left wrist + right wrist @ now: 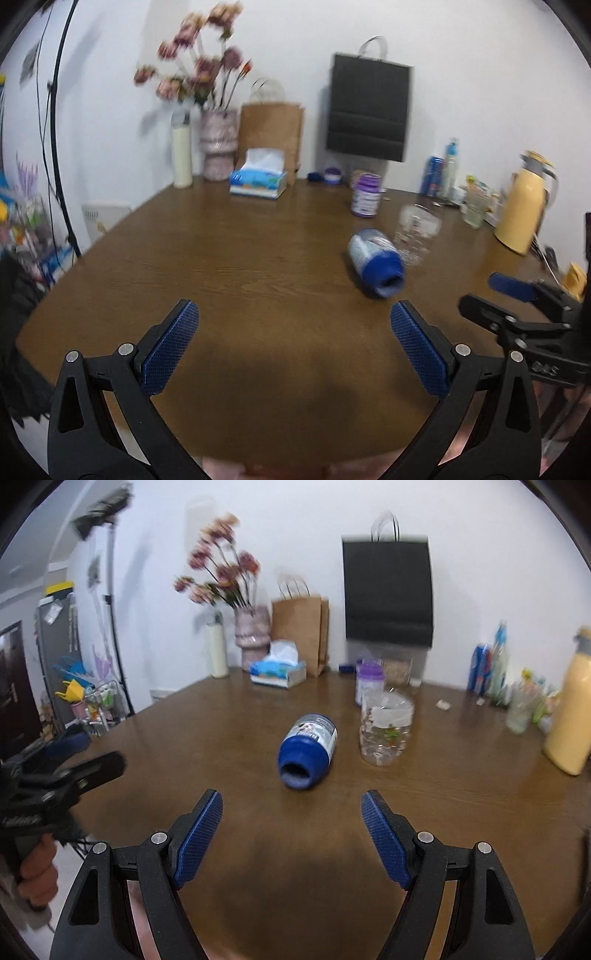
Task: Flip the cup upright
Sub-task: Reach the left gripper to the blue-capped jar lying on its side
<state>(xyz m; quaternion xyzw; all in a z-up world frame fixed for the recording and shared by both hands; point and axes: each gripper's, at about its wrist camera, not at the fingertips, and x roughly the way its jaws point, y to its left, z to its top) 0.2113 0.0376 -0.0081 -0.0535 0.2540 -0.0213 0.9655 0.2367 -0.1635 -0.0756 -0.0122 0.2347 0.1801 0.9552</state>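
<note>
Right claw [291, 838] and left claw [293, 341] both gape, holding nothing. At frame center the cup [308, 751] lies sideways on the table [184, 746], a clear jar [386, 727] just beside it.

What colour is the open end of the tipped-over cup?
Dark blue; the cup has a white printed label on the far part. Clearest in the right wrist view.

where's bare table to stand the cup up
Bare wood lies between the cup and both open claws, left claw, right claw, and left toward the tissue box. Crowded on the right: clear jar, yellow flask.
</note>
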